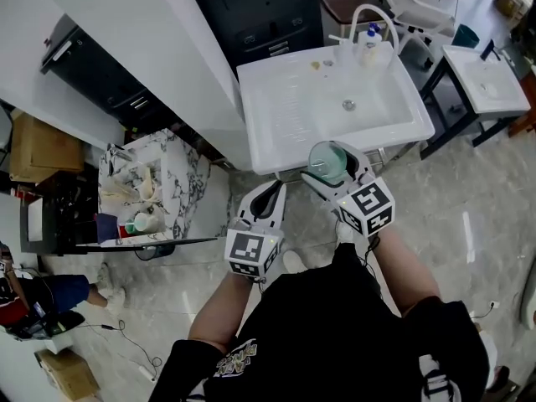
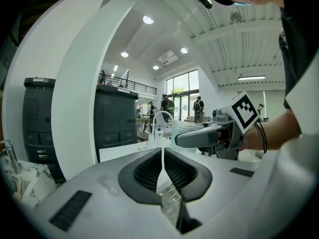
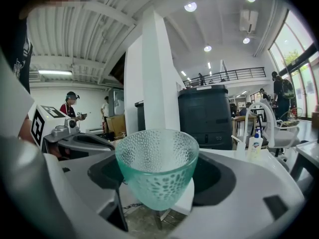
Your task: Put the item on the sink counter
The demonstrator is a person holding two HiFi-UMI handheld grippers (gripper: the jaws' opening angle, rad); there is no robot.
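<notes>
A teal dimpled glass cup [image 1: 327, 162] [image 3: 157, 173] stands upright between the jaws of my right gripper [image 1: 329, 172] [image 3: 158, 180], which is shut on its lower part. It is held in the air at the front edge of the white sink counter [image 1: 276, 115], above the floor. The basin drain [image 1: 349, 105] lies beyond it. My left gripper [image 1: 270, 196] [image 2: 162, 169] hangs left of the cup and lower. Its pads touch and hold nothing. In the left gripper view the cup [image 2: 187, 129] and the right gripper's finger [image 2: 199, 136] show to the right.
A curved faucet [image 1: 374, 15] and a soap bottle [image 1: 369, 38] stand at the sink's back rim. A black cabinet [image 1: 260, 7] is behind the sink and a white wall panel [image 1: 159, 48] to its left. A marble-topped stand [image 1: 176, 182] with small items is at left, a second sink [image 1: 486, 78] at right.
</notes>
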